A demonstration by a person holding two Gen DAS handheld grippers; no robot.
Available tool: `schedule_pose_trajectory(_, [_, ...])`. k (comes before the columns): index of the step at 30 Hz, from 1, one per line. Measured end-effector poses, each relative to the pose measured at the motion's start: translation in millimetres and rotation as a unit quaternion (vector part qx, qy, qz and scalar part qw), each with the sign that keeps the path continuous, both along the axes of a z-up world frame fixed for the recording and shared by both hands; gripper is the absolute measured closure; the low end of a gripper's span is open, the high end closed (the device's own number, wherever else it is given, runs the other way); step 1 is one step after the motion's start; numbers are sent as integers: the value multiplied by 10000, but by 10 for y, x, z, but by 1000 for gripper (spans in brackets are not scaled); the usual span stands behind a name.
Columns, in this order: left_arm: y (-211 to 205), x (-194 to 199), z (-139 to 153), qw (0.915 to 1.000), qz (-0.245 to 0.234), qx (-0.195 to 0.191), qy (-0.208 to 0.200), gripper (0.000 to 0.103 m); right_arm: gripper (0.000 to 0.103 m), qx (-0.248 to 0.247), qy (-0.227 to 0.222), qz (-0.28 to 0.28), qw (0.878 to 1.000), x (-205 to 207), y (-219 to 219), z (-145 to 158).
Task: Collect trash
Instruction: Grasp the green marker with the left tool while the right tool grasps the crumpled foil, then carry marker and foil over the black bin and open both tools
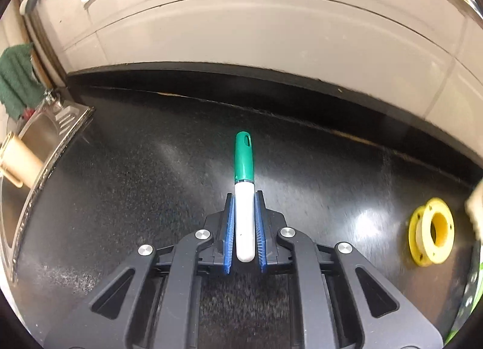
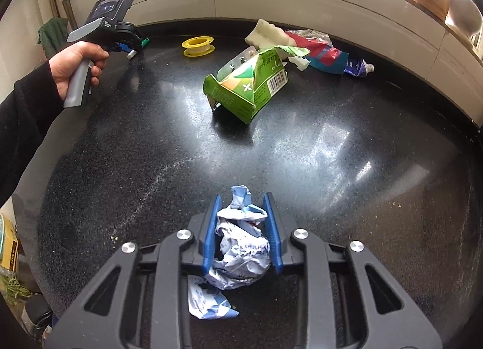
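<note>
My left gripper (image 1: pixel 244 198) is shut on a white marker with a green cap (image 1: pixel 243 195), held lengthwise above the black counter (image 1: pixel 135 168). It also shows in the right wrist view (image 2: pixel 132 47), far left, with the marker (image 2: pixel 137 49) in it. My right gripper (image 2: pixel 243 201) is shut on a crumpled blue-and-white wrapper (image 2: pixel 241 243) above the counter's near part. A torn green carton (image 2: pixel 250 86) lies mid-counter. A yellow spool (image 2: pixel 197 46) sits further back; it also shows in the left wrist view (image 1: pixel 431 231).
At the back right lie a white foam piece (image 2: pixel 264 33), a red and blue wrapper (image 2: pixel 320 50) and a squeezed tube (image 2: pixel 359 67). A steel sink (image 1: pixel 45 138) with a green cloth (image 1: pixel 15 83) is at the left. White tiled wall (image 1: pixel 271 32) runs behind.
</note>
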State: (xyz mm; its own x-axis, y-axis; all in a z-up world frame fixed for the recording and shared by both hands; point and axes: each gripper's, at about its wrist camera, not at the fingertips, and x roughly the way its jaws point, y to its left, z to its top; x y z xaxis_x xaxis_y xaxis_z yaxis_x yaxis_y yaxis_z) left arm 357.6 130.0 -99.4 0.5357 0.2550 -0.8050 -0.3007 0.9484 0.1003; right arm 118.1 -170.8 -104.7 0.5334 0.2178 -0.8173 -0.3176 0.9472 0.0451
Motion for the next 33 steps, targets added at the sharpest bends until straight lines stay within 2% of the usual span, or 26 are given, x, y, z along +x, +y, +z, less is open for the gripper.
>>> schedule_pose_trajectory(4, [-73,-261,47,9994,-262,-204,74,91,75,74,-42,-123,9999,-59,-57,96])
schedule_pose_trajectory(6, [-155,-480,83,9989,-427,-166,77,91,75,129,-113,-185,9997,-101,-90,177])
schedule_pose_trajectory(8, [-258,-798,128,9977,-647,-162,70,91,75,178,-157,-221,9995,-141,-119,254])
schedule_pose_trajectory(13, [-539,-1789,239,9913,-1218,-489,55,91,75,277,-204,-267,9991,-245,-157,412])
schedule_pose_trajectory(18, [-729,-2625,295,9852,-1531,-769,15,91,75,362,-211,-180,9990,-436,-93,491])
schedule_pose_trajectory(22, [-843,-3104,319,9848,-1640,-571,-61,91,75,351,-197,-138,9991,-599,-31,473])
schedule_pose_trajectory(33, [-765,-3396,338,9852,-1633,-515,-127,91,75,322,-247,-44,9992,-765,102,475])
